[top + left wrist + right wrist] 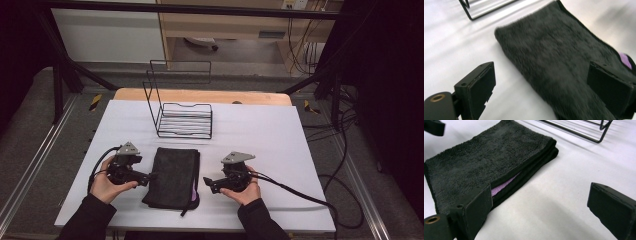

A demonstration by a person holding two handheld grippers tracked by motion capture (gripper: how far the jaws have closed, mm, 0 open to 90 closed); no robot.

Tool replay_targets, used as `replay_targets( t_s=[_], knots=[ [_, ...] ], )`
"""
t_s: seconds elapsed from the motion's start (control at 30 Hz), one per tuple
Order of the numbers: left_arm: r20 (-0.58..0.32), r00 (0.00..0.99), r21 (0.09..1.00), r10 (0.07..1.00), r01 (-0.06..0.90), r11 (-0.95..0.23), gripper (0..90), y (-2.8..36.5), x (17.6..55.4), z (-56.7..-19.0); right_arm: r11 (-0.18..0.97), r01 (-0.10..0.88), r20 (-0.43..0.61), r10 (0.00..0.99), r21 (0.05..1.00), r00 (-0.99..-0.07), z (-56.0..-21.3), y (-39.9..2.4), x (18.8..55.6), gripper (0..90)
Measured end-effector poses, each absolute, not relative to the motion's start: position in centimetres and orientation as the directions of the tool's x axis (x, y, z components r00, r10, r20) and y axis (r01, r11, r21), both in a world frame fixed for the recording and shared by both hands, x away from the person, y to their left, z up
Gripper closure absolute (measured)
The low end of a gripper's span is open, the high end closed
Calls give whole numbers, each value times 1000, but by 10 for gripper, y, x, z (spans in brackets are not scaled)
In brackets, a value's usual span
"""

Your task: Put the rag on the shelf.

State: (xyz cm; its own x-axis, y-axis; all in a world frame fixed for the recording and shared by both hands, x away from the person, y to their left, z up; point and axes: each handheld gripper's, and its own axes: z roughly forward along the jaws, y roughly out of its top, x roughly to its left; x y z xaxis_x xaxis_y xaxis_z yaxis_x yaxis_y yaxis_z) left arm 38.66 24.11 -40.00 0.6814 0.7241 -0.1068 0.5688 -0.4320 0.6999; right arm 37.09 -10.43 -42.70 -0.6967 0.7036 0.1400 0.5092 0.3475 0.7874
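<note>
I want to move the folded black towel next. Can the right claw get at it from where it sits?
Probably yes. The right claw stands open beside the folded black towel, aimed at its layered edge, with bare white table between them. The left claw, also open, sits at the far side, out of the way.

Your sleeves: dark, long, reaching wrists. Your left gripper (150, 177): black body, grey three-cornered plate on top, black cable looping from rear. Your right gripper (206, 182): same black build, grey plate on top, long black cable trailing off rear. Up close, your jaws are black rectangular blocks with flat dark pads (482, 86); small screw hole in each left block, brass-coloured ring set in rounded black mount at bottom left.
</note>
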Motion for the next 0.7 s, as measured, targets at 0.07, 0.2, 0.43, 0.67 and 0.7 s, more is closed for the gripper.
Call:
replay_targets(
  t_s=[0.07, 0.2, 0.43, 0.67, 0.7],
  knots=[
    [-103, 669, 702, 736, 573, -423, 81, 238, 395, -399, 342, 508, 142, 705, 791, -695, -427, -105, 371, 60],
    [-78, 648, 710, 758, 569, -414, 103, 234, 410, -398, 341, 505, 137, 708, 793, -692, -427, -107, 371, 56],
    [-77, 590, 706, 803, 601, -374, 188, 231, 433, -409, 342, 513, 136, 714, 787, -686, -428, -109, 371, 56],
    [-96, 551, 676, 829, 647, -351, 371, 233, 444, -421, 343, 519, 142, 714, 782, -686, -430, -108, 372, 57],
    [-107, 550, 673, 828, 653, -347, 387, 233, 444, -422, 344, 520, 143, 714, 782, -686, -430, -107, 372, 57]
  ],
)
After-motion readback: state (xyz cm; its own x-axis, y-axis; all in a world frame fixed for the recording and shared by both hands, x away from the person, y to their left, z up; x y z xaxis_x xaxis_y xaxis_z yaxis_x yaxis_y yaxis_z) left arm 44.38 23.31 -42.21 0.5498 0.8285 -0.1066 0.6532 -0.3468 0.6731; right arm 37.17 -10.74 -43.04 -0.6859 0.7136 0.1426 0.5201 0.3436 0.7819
